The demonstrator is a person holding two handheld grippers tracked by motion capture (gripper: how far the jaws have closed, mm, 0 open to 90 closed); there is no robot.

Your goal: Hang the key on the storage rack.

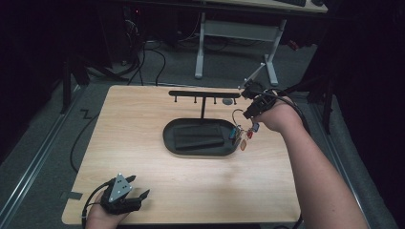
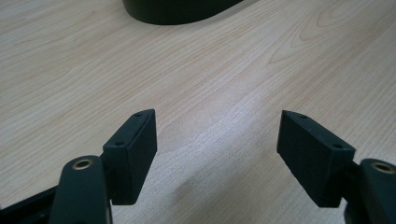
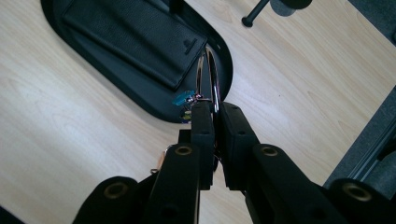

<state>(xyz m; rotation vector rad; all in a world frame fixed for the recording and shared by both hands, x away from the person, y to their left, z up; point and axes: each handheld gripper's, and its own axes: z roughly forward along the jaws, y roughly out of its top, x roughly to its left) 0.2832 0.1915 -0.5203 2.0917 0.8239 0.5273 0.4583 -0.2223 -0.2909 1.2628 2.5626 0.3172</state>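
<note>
A metal key ring (image 3: 215, 79) with several small coloured tags (image 1: 245, 135) hangs in the air, pinched between the jaws of my right gripper (image 3: 215, 109). In the high view my right gripper (image 1: 247, 114) is over the right end of the black oval tray (image 1: 168, 139), just below the right tip of the black hook rack (image 1: 200, 93). A flat black case (image 1: 198, 136) lies in the tray. Low over bare wood at the table's near left corner, my left gripper (image 1: 139, 186) stands open, nothing between its jaws (image 2: 217, 130).
The rack rises on a thin post from the tray's far side, with short pegs under its bar. A small grey disc (image 1: 228, 101) lies by the rack's right end. Table legs and cables stand on the floor beyond the far edge.
</note>
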